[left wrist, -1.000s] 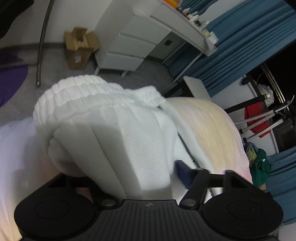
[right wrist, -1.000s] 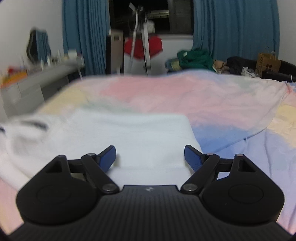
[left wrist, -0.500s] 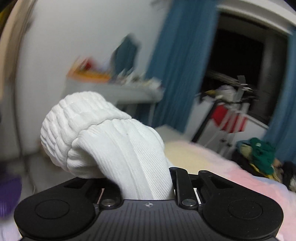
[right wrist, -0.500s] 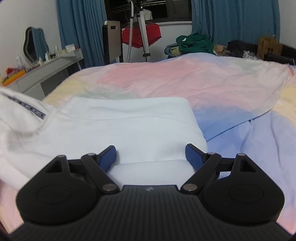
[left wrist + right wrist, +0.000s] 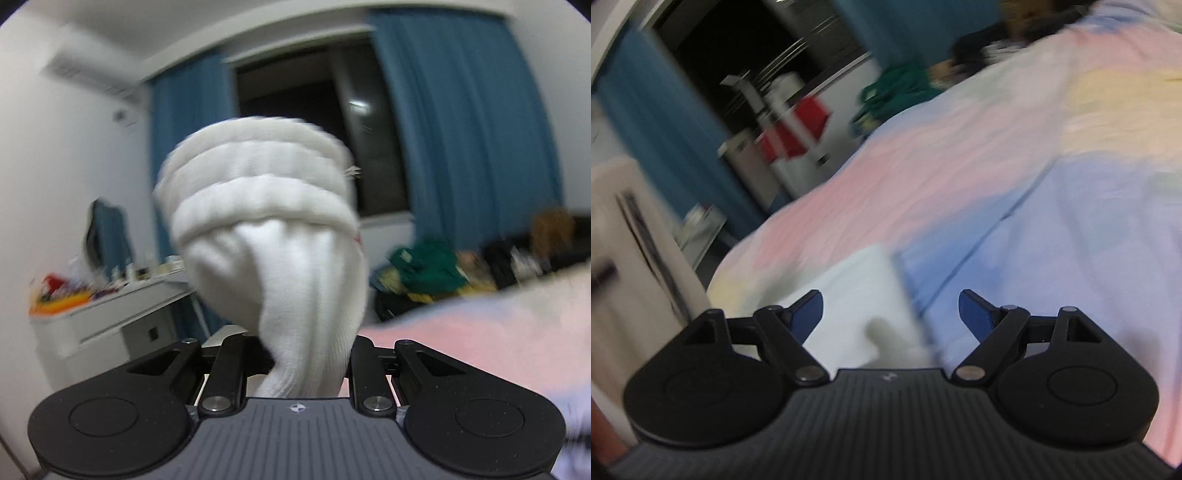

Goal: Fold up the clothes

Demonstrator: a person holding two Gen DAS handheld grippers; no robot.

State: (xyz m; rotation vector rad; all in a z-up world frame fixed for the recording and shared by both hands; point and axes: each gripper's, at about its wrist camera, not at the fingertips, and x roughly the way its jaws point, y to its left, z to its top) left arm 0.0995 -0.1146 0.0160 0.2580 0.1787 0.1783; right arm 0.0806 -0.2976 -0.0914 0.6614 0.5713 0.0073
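A white knit garment's ribbed cuff [image 5: 266,206] stands bunched up in front of the left wrist camera, lifted above the bed. My left gripper [image 5: 295,354] is shut on the cloth just below the cuff, and the cloth hides its fingertips. In the right wrist view the folded white part of the garment [image 5: 857,295] lies on the pastel bedsheet [image 5: 997,166]. My right gripper [image 5: 890,310] hovers over its corner, open, with nothing pressed between the blue pads. A raised white stretch of cloth with a dark stripe [image 5: 631,258] hangs at the left edge.
A white dresser [image 5: 110,314] with small items on top stands to the left. Blue curtains [image 5: 461,129] frame a dark window. A heap of green clothes [image 5: 424,269] lies beyond the bed. A drying rack with a red item [image 5: 790,136] stands by the curtain.
My left gripper closed on the white cuff, rolled upright and swept up off the bed with it. The right gripper rolled sideways and shifted toward the folded part's right corner.
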